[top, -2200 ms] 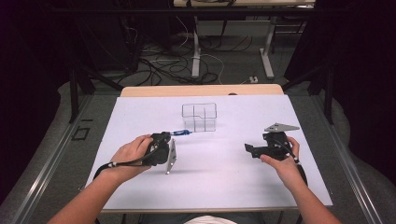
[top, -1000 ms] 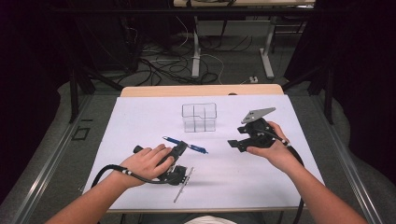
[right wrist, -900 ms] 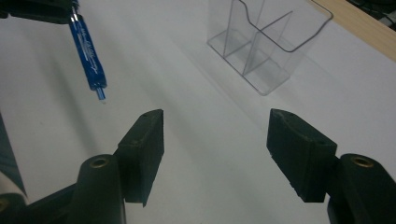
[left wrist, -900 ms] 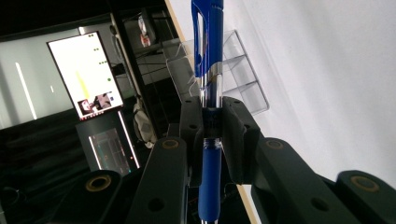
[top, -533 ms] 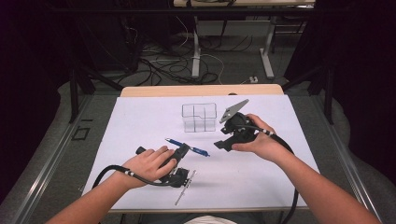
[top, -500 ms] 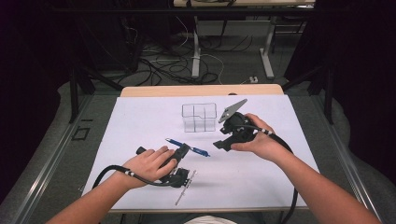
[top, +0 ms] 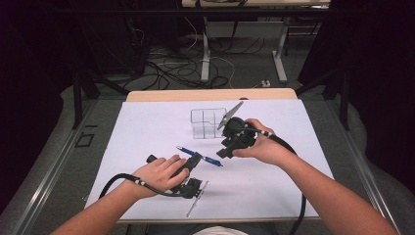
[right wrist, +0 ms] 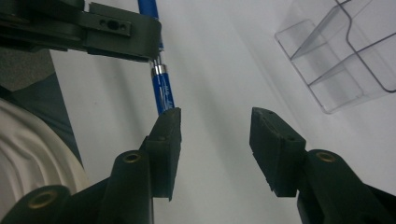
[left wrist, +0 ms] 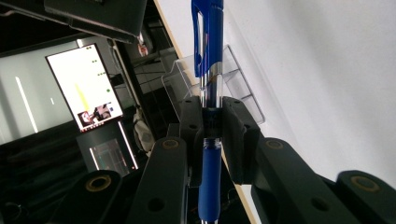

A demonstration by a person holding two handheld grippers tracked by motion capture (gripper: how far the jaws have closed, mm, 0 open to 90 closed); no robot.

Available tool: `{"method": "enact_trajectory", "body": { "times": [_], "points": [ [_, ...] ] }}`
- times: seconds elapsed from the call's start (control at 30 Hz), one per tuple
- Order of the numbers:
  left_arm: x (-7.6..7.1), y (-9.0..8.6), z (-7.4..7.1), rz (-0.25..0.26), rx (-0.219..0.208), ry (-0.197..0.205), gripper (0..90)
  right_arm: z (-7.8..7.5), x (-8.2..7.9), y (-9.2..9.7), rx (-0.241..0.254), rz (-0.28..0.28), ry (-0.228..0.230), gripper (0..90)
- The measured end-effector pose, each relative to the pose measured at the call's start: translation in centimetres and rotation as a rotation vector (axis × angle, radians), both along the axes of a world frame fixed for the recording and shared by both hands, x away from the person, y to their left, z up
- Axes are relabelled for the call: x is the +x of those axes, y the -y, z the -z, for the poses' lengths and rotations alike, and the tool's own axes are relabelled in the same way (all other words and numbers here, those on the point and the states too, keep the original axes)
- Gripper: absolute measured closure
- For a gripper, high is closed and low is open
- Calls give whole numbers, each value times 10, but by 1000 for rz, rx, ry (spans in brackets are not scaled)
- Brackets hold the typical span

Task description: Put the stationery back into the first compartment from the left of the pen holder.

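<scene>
While a person sits at a table covered by a white sheet [top: 147, 132], each hand holds a black two-jaw gripper. The left gripper [top: 195, 160] lies low near the front of the sheet, clenched on a blue plastic ballpoint pen with a silver band [top: 199, 156]. In the left gripper view the pads press on the pen's clear middle section [left wrist: 208, 116], with the blue clip end rising beyond the jaws and the blue grip end passing down between them. From above, the pen lies slanted just over the sheet, one end pointing toward the back left, the other toward the right hand.

The right gripper [top: 223, 152] hangs just beside the pen's near end, its jaws parted with nothing between them; they have just been closing. In the right gripper view, the blue barrel [right wrist: 163, 93] runs up from behind one jaw toward the left gripper, and bare white sheet shows in the gap.

A clear plastic box with inner dividers [top: 205, 123] stands on the sheet toward the back, near the right gripper and apart from the pen.
</scene>
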State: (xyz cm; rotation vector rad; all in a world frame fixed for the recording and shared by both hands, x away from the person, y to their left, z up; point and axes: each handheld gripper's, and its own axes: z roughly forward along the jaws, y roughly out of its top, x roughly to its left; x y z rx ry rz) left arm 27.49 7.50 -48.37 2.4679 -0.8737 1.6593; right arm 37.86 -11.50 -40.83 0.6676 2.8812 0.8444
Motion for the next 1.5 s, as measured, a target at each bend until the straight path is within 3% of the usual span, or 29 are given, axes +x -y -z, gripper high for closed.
{"method": "enact_trajectory", "body": {
  "times": [0.03, 0.07, 0.23, 0.27, 0.33, 0.63, 0.77, 0.8, 0.87, 0.9, 1.0, 1.1, 1.13, 1.2, 1.33, 1.4, 1.43, 1.5],
  "points": [
    [1, 0, 2, 9, -32, -19, 793, 0, 0, -1, -2, -6, -5, 550],
    [1, 2, 1, 26, -30, 5, 793, 0, -1, -3, -7, -7, -10, 557],
    [1, 7, 3, 31, -28, -2, 793, 2, -3, -10, -16, -32, -45, 589],
    [1, 7, 5, 26, -44, -21, 793, 3, -3, -12, -21, -40, -49, 594],
    [2, 9, 3, 36, -34, -1, 793, 5, -5, -15, -29, -43, -61, 608],
    [1, 13, 3, 40, -41, -1, 793, 11, -5, -22, -56, -59, -85, 649],
    [0, 14, 2, 43, -22, 5, 792, 13, -6, -25, -66, -59, -88, 662],
    [0, 15, 1, 39, 2, 11, 793, 14, -6, -25, -67, -60, -89, 669],
    [0, 14, 3, 21, 18, -19, 792, 15, -5, -26, -71, -62, -92, 683],
    [-1, 15, 2, 24, 25, -6, 793, 15, -6, -27, -73, -61, -94, 690],
    [-1, 15, 1, 39, 7, 30, 793, 17, -6, -29, -85, -67, -100, 721],
    [-1, 14, 3, 37, 19, 7, 793, 18, -6, -32, -99, -69, -103, 769],
    [-1, 15, 2, 38, 26, 15, 793, 18, -6, -32, -102, -67, -106, 774],
    [-1, 15, 2, 59, -1, 27, 792, 19, -5, -33, -103, -77, -108, 782],
    [-1, 14, 2, 37, 23, 10, 792, 19, -5, -35, -109, -88, -108, 794],
    [-1, 13, 3, 49, 33, 34, 791, 20, -5, -36, -111, -92, -108, 795],
    [0, 12, 5, 37, 12, 16, 791, 20, -4, -36, -111, -93, -107, 796],
    [0, 13, 2, 29, 26, 4, 786, 20, -4, -36, -110, -91, -106, 796]
  ]
}}
